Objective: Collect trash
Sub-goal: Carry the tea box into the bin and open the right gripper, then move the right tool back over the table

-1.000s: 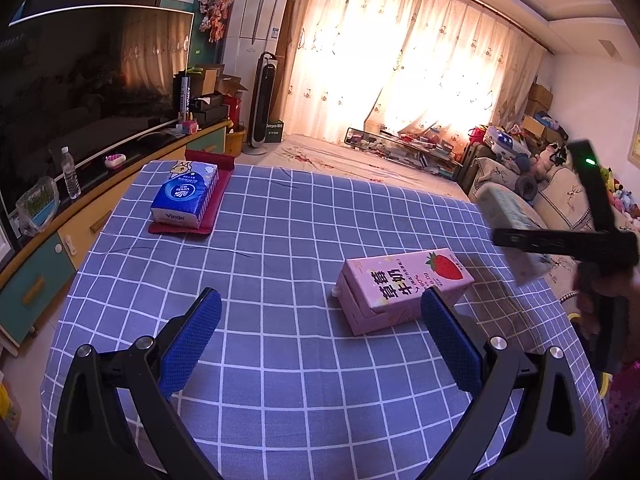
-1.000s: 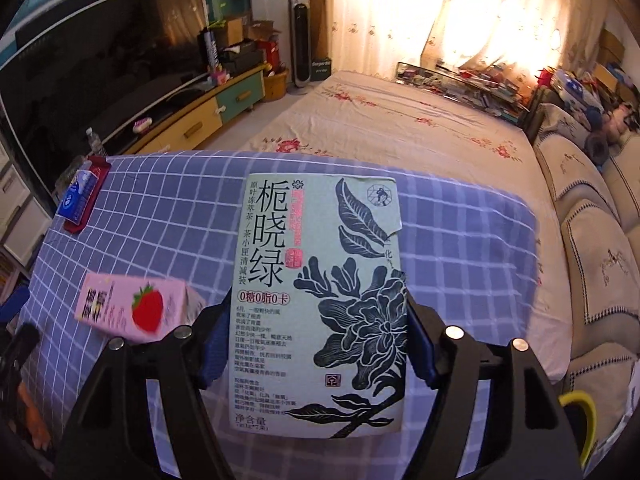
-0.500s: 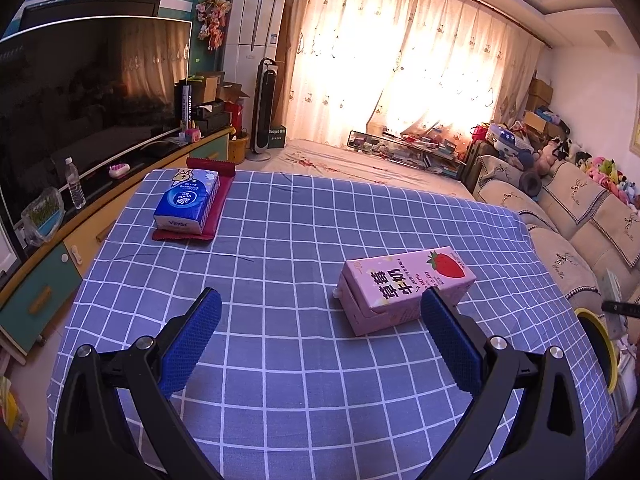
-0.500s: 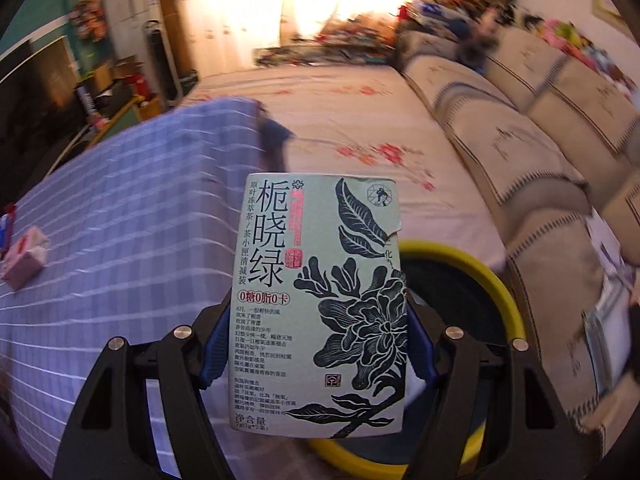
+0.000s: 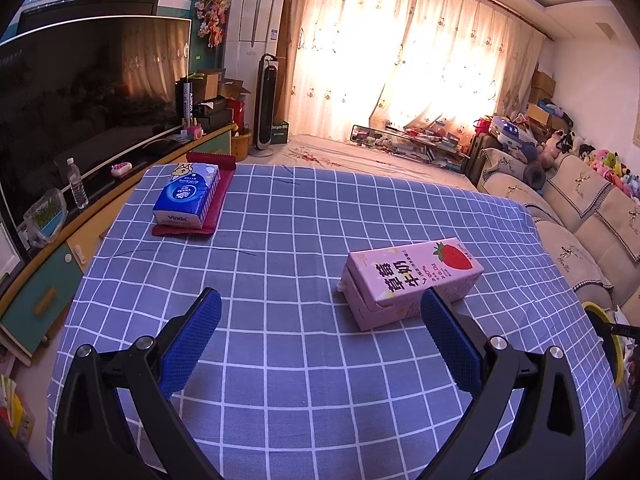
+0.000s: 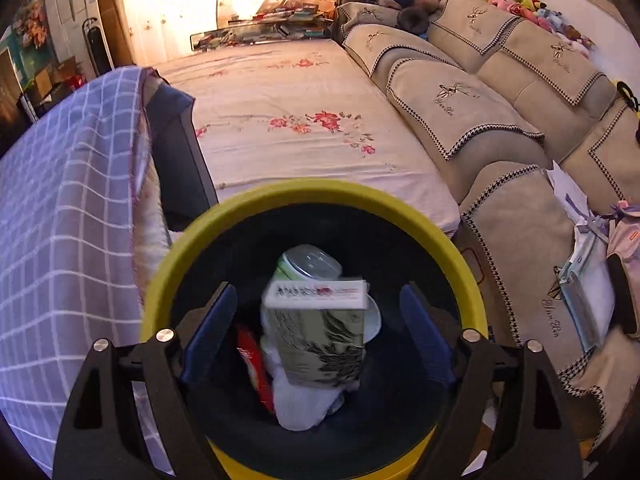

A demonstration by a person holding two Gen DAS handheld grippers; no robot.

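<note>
In the right wrist view my right gripper (image 6: 318, 330) hangs over a yellow-rimmed bin (image 6: 188, 240), its jaws opening. The green tea box (image 6: 320, 332) is blurred and falling between the pads without touching them, above a can (image 6: 310, 262), white paper and a red wrapper in the bin. In the left wrist view my left gripper (image 5: 320, 340) stands open above the checked tablecloth (image 5: 280, 280). A pink strawberry milk carton (image 5: 412, 280) lies on its side just beyond the right pad (image 5: 448, 340). The bin's rim (image 5: 600, 320) shows at the right edge.
A blue tissue pack (image 5: 186, 196) rests on a red cloth (image 5: 216, 196) at the table's far left. A TV cabinet (image 5: 48, 264) runs along the left. A sofa (image 6: 500, 120) stands right of the bin, a floral mat (image 6: 288, 120) beyond it, the table edge (image 6: 144, 168) to its left.
My right gripper swung from above the table to over the bin and tilted downward. Its jaws widened and let go of the tea box, which now drops into the bin. The left gripper stayed put.
</note>
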